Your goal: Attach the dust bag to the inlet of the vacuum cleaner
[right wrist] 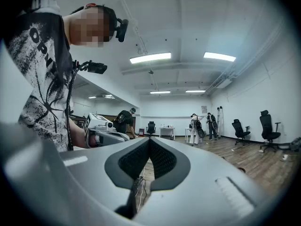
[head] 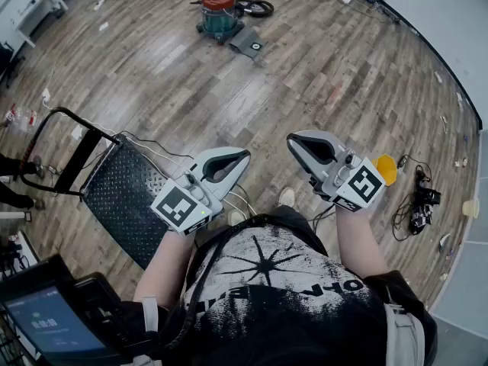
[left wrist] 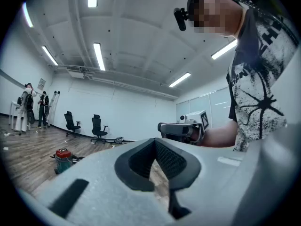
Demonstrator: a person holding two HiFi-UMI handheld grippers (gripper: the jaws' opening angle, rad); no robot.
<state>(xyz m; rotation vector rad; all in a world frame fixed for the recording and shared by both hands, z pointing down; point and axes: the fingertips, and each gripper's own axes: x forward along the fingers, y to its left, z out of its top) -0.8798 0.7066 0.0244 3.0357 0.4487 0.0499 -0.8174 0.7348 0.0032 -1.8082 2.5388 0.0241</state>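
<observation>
Nothing held: left tool (head: 242, 155) and right tool (head: 294, 140) pinched narrow, level, close to the chest. Walk to the vacuum cleaner (head: 219, 14), well away on the floor (head: 320, 75), with the grey dust bag (head: 249, 43) lying flat just beside it. Spread the jaws before reaching down, and probably grip the bag near its opening, for a square fit onto the cleaner.

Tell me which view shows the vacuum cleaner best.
The head view: the vacuum cleaner stands whole on the floor, hose and grey bag beside it. The left gripper view shows it small; the right gripper view does not show it.
</observation>
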